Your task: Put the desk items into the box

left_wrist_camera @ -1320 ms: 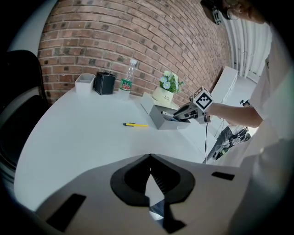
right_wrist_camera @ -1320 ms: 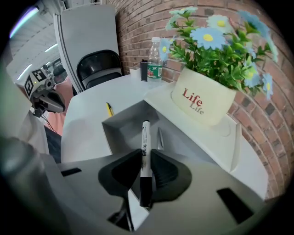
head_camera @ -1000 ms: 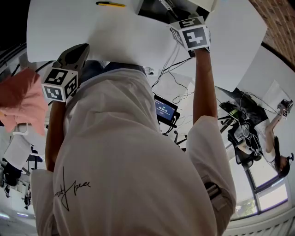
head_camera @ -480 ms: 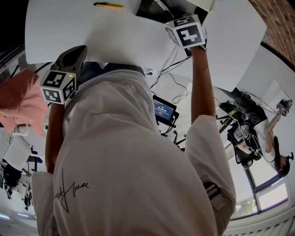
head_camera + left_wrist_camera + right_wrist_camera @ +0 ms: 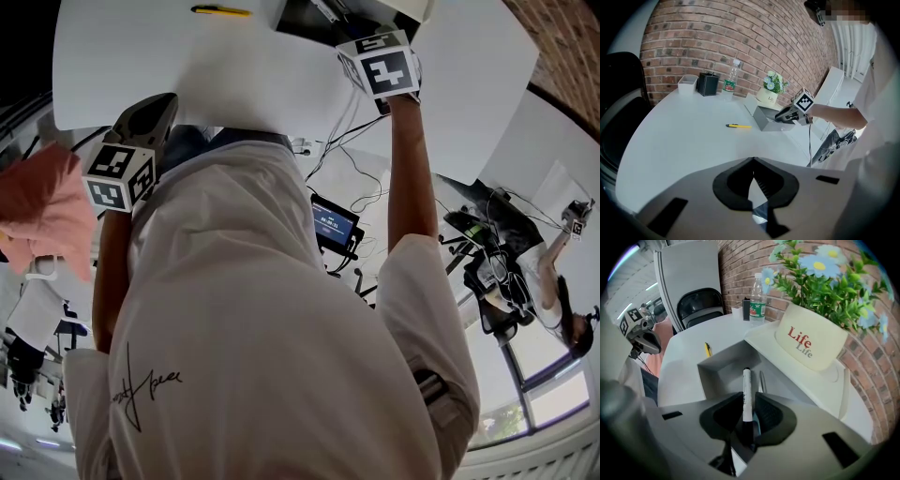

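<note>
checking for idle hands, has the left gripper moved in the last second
No. The left gripper sits at the same spot over the table's near edge.

Box point(image 5: 765, 122) on table point(image 5: 684, 140); pot point(image 5: 769, 96) behind it; pen point(image 5: 738, 126) left of box; bottle point(image 5: 730, 80), holder point(image 5: 708, 84), tray point(image 5: 687, 84) by back wall point(image 5: 740, 37); marker point(image 5: 746, 394) over box.

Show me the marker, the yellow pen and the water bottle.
marker point(image 5: 746, 394), right gripper view, white barrel.
yellow pen point(image 5: 739, 126), left gripper view, mid-body.
water bottle point(image 5: 730, 86), left gripper view, green label.
</note>
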Demonstrator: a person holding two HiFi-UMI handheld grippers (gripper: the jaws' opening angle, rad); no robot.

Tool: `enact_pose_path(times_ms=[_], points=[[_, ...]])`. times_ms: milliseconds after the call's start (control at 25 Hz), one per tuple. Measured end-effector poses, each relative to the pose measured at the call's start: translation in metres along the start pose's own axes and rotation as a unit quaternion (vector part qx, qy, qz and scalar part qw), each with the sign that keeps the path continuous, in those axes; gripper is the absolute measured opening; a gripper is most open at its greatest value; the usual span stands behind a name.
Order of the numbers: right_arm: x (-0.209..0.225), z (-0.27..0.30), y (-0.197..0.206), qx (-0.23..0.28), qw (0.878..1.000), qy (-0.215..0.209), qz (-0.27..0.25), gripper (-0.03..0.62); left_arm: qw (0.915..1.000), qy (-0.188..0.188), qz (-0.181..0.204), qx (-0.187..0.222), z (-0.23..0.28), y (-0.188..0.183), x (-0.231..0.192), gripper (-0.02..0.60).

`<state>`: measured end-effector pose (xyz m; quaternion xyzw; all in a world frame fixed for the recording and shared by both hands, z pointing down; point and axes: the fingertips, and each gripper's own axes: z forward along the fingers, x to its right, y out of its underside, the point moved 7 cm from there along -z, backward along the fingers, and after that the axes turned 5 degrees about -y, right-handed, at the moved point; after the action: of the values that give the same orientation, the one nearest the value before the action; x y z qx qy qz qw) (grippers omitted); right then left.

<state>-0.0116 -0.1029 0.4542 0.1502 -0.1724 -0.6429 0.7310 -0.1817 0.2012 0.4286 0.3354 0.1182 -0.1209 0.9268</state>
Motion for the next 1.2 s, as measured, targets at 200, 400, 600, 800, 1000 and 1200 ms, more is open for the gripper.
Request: enact_pose_path(times_ms=[200, 400, 600, 800, 1000, 1200], points=[[-0.002, -0.009, -0.001, 0.008, 1.0, 0.01, 0.004, 0.095, 1.0, 0.005, 0.006, 0.005, 0.002, -0.005, 0.001, 0.006], [-0.002, -0.017, -0.003, 0.019, 1.0, 0.021, 0.009, 0.094, 0.9997, 0.013, 0.016, 0.011, 0.007, -0.015, 0.002, 0.006], [-0.001, -0.025, -0.002, 0.032, 0.999, 0.024, 0.025, 0.087, 0.9993, 0.023, 0.025, 0.017, 0.012, -0.024, 0.004, 0.006], [-0.005, -0.034, 0.0, 0.05, 0.997, 0.024, 0.052, 0.078, 0.999, 0.031, 0.019, 0.027, 0.015, -0.033, 0.004, 0.006], [-0.013, -0.043, 0.003, 0.063, 0.995, 0.023, 0.073, 0.066, 0.9981, 0.04, 0.027, 0.038, 0.016, -0.046, 0.009, 0.006], [-0.024, -0.053, 0.009, 0.076, 0.993, 0.029, 0.091, 0.058, 0.9965, 0.053, 0.04, 0.05, 0.018, -0.056, 0.017, 0.006]])
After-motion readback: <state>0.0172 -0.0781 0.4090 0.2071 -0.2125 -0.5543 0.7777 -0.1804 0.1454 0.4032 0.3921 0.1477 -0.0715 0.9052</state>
